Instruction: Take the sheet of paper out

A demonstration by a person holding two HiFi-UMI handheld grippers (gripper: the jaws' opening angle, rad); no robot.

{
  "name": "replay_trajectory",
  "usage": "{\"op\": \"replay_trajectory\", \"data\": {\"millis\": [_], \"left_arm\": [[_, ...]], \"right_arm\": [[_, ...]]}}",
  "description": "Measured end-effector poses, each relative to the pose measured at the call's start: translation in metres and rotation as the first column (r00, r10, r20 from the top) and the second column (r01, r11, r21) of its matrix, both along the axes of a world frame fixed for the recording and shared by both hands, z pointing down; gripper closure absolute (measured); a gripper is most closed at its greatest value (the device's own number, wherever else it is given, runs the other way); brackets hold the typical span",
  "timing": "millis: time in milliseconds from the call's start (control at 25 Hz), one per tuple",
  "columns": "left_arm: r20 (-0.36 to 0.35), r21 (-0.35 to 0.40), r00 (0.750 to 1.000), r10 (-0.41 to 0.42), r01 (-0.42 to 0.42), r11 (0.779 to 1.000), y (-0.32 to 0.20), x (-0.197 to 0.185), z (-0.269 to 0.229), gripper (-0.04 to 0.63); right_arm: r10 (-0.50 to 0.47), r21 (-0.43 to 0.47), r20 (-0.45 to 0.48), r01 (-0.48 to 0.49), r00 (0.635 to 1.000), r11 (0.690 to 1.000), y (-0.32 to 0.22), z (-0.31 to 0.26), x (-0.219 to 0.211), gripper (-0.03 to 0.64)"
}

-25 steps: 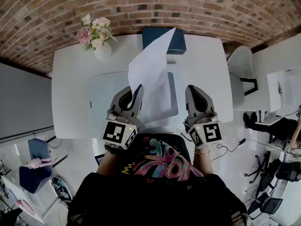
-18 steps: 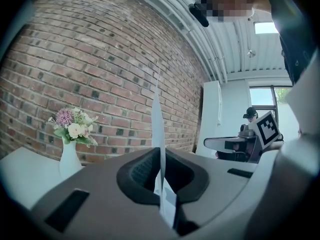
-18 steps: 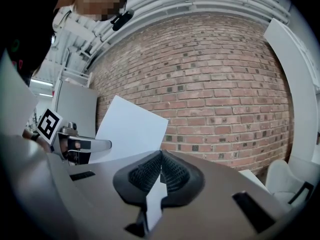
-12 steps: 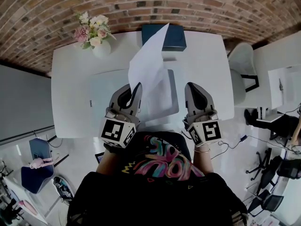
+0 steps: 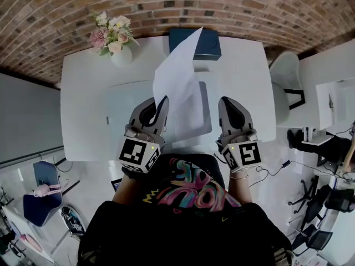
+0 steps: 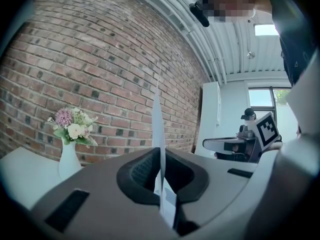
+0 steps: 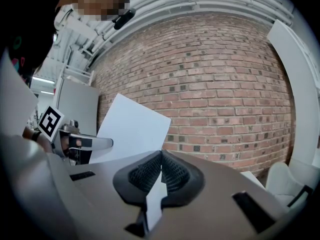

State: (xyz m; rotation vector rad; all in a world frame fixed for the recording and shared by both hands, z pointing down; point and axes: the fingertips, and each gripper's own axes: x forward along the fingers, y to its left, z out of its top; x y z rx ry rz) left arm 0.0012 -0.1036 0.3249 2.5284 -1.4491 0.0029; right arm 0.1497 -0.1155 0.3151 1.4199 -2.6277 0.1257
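A white sheet of paper (image 5: 177, 76) stands up from the white table (image 5: 83, 93), its top corner reaching over the far edge. My left gripper (image 5: 157, 105) is shut on the sheet's lower left edge. In the left gripper view the sheet (image 6: 157, 119) shows edge-on, pinched between the pads of that gripper (image 6: 160, 153). My right gripper (image 5: 228, 104) hovers level to the right of the sheet, apart from it. Its pads (image 7: 161, 154) meet with nothing held, and the sheet (image 7: 131, 126) rises to its left.
A translucent sleeve (image 5: 125, 115) lies flat on the table under both grippers. A dark blue box (image 5: 207, 44) stands at the far edge below the brick wall. A vase of flowers (image 5: 113, 40) is at the far left corner. A white chair (image 5: 285, 87) stands right of the table.
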Motion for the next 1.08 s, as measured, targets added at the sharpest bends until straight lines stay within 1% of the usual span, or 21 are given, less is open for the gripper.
{"op": "replay_trajectory", "data": {"millis": [440,1080], "left_arm": [[0.009,-0.003,1.0,-0.006,0.006,1.0,-0.003,-0.01,0.003,0.572],[0.02,-0.011,1.0,0.011,-0.011,1.0,-0.009,-0.015,0.008,0.572]], "right_arm": [[-0.021,-0.013,-0.008,0.021,1.0,1.0,-0.002,0.006,-0.011,0.6],[-0.034,-0.019,-0.018,0.034,0.999,0.999,-0.01,0.008,-0.014,0.6]]}}
